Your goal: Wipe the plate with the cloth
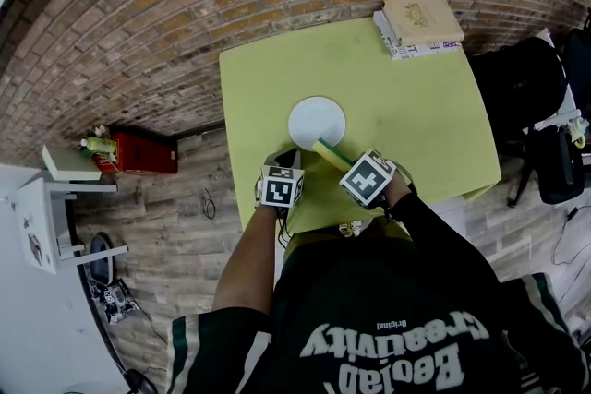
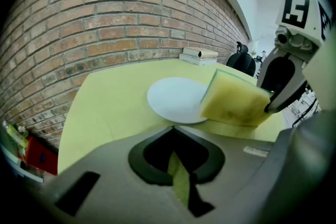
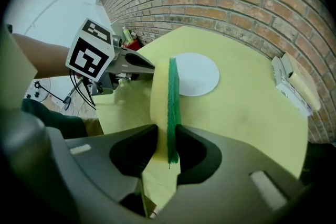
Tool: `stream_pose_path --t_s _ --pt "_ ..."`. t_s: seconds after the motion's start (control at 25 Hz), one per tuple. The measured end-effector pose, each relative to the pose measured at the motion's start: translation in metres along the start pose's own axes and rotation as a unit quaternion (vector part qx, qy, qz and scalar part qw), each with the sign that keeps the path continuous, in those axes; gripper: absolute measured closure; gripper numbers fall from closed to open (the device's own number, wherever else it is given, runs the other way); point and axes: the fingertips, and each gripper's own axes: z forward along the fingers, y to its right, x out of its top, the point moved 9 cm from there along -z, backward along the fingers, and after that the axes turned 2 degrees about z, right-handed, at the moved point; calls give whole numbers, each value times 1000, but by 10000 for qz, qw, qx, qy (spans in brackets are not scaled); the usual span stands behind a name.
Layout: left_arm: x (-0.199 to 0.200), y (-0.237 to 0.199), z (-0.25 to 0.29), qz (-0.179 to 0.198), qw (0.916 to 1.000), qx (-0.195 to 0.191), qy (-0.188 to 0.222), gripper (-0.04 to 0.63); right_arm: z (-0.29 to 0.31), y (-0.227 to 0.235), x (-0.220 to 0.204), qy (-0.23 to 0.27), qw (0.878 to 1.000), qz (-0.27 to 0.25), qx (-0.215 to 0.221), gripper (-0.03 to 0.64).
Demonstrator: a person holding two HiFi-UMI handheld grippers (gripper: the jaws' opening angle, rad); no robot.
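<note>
The right claw (image 3: 167,134) is clamped on a yellow sponge with a green scouring face (image 3: 163,97), held on edge, with its far end at the near rim of the round white plate (image 3: 197,73). The plate lies on the yellow-green surface (image 1: 416,106). The left claw (image 2: 176,157) is just beside it, drawn nearly together and holding nothing.

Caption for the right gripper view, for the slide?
Right hand-held gripper clamps a yellow-and-green sponge edge-up near the white plate on a yellow-green table.

The head view looks steeply down; both gripper views skim low over the table (image 1: 416,106) toward the shared plate (image 1: 316,120).
</note>
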Motion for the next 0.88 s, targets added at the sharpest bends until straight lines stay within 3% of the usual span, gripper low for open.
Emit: stream_pose_path --t_s 0.88 --pt "-1 3 0 108 9999 128 38 588 -15 27 -22 27 9983 516 -263 495"
